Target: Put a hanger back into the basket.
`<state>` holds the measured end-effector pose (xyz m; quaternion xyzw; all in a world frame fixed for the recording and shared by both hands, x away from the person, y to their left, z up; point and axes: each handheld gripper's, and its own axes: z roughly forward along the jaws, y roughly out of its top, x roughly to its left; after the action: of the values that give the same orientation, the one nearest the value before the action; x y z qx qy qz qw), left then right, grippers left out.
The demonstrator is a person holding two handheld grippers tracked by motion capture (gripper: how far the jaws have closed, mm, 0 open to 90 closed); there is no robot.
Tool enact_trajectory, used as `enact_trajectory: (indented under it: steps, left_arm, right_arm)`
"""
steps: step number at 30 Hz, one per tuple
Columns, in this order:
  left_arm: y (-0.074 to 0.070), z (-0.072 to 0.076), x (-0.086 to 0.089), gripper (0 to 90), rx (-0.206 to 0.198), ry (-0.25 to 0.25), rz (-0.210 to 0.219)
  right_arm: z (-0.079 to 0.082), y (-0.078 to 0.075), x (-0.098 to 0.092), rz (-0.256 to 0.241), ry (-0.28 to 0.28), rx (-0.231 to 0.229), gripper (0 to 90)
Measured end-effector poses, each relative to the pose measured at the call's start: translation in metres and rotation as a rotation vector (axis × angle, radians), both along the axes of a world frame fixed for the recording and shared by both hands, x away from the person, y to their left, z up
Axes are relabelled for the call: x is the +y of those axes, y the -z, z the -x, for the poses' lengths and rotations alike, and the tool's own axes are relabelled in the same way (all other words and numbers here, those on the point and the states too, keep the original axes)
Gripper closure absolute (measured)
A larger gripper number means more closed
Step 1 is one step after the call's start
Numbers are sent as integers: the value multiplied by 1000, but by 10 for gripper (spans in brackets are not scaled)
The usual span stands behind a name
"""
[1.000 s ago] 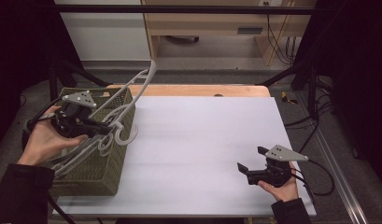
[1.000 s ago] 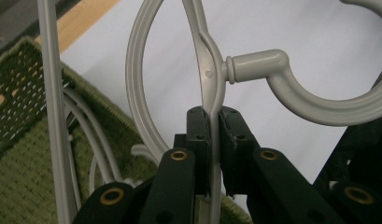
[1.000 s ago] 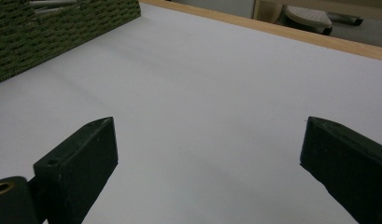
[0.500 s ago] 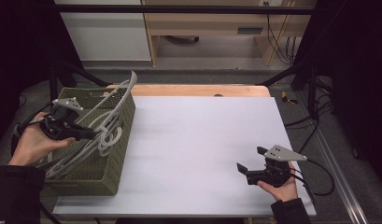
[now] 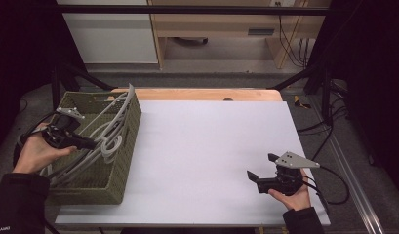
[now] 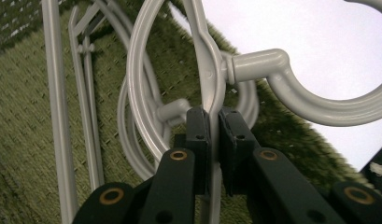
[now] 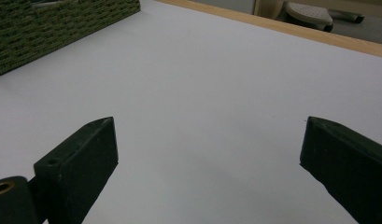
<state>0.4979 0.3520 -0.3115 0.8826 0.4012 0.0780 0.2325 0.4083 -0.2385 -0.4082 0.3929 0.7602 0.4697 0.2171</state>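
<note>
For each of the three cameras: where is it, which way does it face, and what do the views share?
High view: above the table's near side, facing forward and down; both hands, left gripper, right gripper.
Left gripper view: on that gripper, facing into the basket; jaws shut on a grey hanger.
Right gripper view: low over the table, jaws apart.
Shared: the basket.

Grey clothes hanger: smooth moulded plastic with a slight sheen. Olive basket: coarse woven texture, matt. Table top: smooth, matt white sheet, edged at the far side by a pale wood strip. Left gripper and right gripper: black jaws, matt, with brass-coloured rivets.
</note>
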Motion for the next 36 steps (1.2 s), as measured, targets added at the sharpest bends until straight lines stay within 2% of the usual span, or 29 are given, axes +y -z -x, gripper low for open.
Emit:
enact_trajectory:
  steps: [9, 12, 17, 22, 27, 29, 31, 36]
  left_arm:
    - [22, -7, 21, 831, 55, -64, 7]
    - [27, -8, 24, 830, 68, -62, 25]
    - [36, -13, 18, 829, 90, -63, -15]
    - [46, -17, 20, 827, 87, -86, -26]
    - [49, -16, 17, 817, 50, -90, -53]
    - [48, -14, 17, 797, 18, -83, -70]
    - [47, -12, 17, 752, -11, -89, -68]
    - [33, 1, 15, 608, -141, -98, 16]
  right_arm:
    - [0, 0, -1, -1, 3, 1, 44]
    - [0, 1, -1, -1, 6, 4, 44]
    - [0, 1, 0, 2, 4, 7, 44]
    - [0, 1, 0, -1, 6, 6, 45]
    - [0, 1, 0, 3, 4, 6, 45]
    - [0, 1, 0, 1, 5, 6, 44]
    - [0, 1, 0, 0, 4, 5, 44]
    - [0, 1, 0, 1, 4, 4, 42]
